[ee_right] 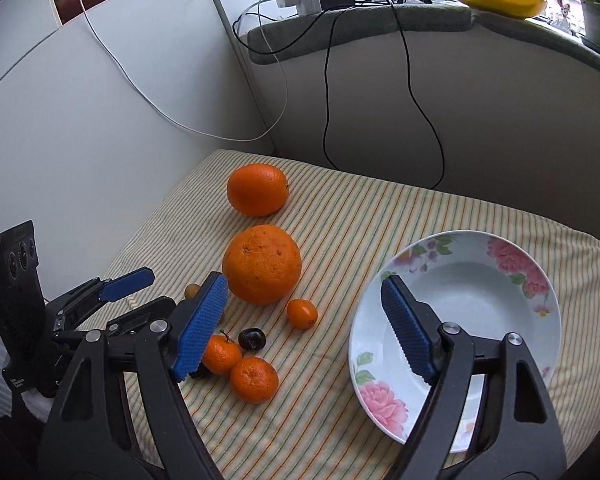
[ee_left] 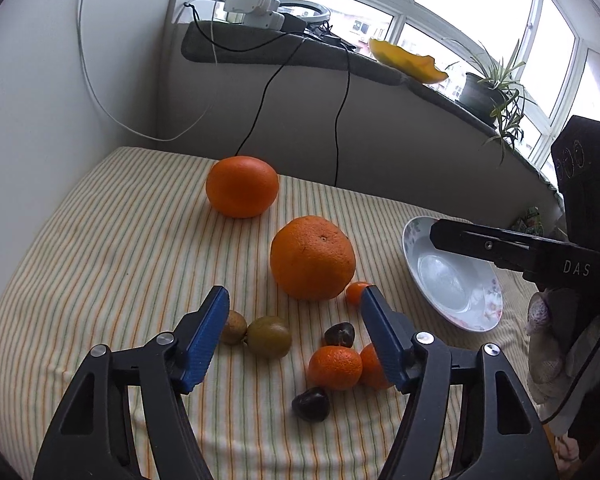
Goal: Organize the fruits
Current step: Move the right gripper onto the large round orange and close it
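Note:
Two large oranges (ee_left: 242, 186) (ee_left: 312, 258) lie on the striped cloth (ee_left: 120, 240). In front of the nearer one are two mandarins (ee_left: 335, 367), a kumquat (ee_left: 356, 292), two greenish fruits (ee_left: 269, 337) and two dark fruits (ee_left: 310, 404). My left gripper (ee_left: 295, 292) hovers open above these small fruits, touching none. A flowered white plate (ee_right: 512, 256) sits at the right with nothing in it. My right gripper (ee_right: 305, 280) is open; its right finger (ee_right: 408, 320) hangs over the plate's left rim, and its left finger hides part of a mandarin (ee_right: 222, 354).
The cloth ends at a white wall on the left and a low wall behind. Black and white cables (ee_left: 260, 108) hang from the sill, which holds chargers, a yellow dish (ee_left: 408, 62) and a potted plant (ee_left: 488, 92). A cloth-covered hand (ee_left: 544, 340) is at the right.

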### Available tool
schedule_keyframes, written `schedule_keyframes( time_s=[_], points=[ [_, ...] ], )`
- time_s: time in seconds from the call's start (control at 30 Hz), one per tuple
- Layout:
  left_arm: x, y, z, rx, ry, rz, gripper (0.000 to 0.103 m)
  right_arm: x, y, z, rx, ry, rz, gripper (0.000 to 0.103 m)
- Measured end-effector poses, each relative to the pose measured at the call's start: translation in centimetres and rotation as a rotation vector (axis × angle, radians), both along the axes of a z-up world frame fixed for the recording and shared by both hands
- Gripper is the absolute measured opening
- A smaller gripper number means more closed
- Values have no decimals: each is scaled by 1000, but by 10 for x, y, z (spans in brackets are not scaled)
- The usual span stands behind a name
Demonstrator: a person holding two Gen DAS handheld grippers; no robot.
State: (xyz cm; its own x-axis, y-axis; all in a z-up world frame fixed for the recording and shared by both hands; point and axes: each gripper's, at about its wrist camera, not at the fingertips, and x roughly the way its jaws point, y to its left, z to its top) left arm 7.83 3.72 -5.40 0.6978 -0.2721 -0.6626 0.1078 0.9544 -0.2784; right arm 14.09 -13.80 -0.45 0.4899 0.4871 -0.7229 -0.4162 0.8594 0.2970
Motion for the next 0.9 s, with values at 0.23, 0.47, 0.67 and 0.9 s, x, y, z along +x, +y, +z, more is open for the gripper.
schedule_keyframes(
  time_s=[0.23,0.47,0.67,0.9],
  points=[
    [18,-3,-12,-51,47,-17,59,33,27,-18,32,106,90,71],
    [29,-5,-18,-81,73,-18,59,53,47,-34,28,181,132,71],
    [35,-5,-21,-105,89,-24,59,64,65,-50,9,222,155,71],
    [46,-8,-25,-124,120,-35,62,74,74,-61,-1,258,170,71]
  ],
)
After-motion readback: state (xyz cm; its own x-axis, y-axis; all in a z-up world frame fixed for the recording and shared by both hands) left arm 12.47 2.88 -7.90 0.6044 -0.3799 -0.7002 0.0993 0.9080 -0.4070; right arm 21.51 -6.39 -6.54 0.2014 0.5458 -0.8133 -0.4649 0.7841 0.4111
